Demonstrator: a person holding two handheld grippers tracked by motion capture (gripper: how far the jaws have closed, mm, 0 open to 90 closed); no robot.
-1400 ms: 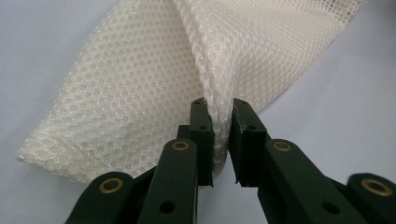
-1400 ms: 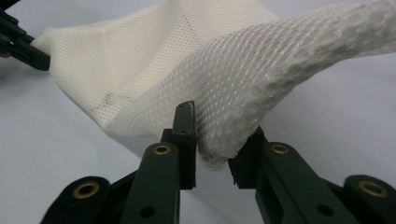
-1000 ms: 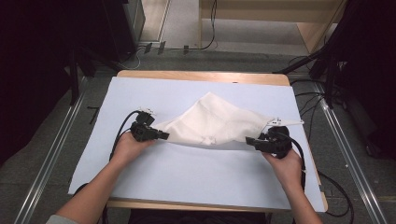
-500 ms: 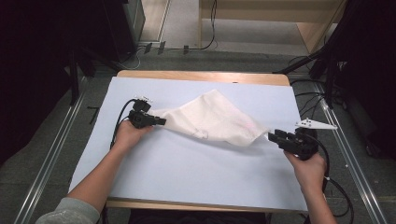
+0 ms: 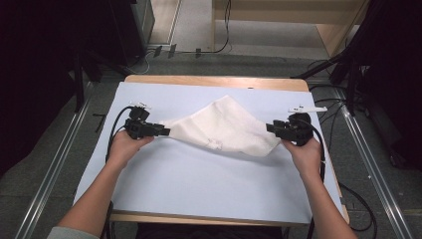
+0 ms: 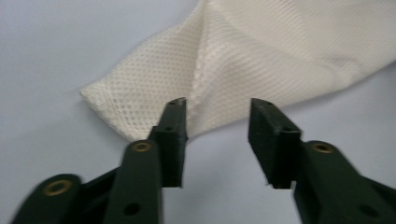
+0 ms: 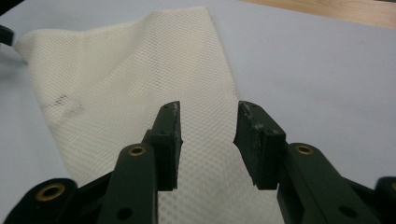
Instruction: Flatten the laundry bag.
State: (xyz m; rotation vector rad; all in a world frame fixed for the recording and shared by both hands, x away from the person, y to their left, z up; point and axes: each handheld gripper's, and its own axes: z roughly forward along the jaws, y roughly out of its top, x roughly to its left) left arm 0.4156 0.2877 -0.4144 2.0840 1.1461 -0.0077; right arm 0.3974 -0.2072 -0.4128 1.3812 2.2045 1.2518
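Two grippers' jaws parted, mesh cloth (image 5: 224, 128) between

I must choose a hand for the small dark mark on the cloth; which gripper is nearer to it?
Right. The right gripper is near the mark; the left gripper is slightly farther.

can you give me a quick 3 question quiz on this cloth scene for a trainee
1. True or false: the left gripper is clamped shut on the mesh cloth.
2. What covers the table top? A) green felt B) pale blue sheet C) newspaper
3. Fill in: in the right gripper view, the cloth lies between the right gripper's open ____.

Key: 1 false, both fingers stand apart; 2 B; 3 fingers.
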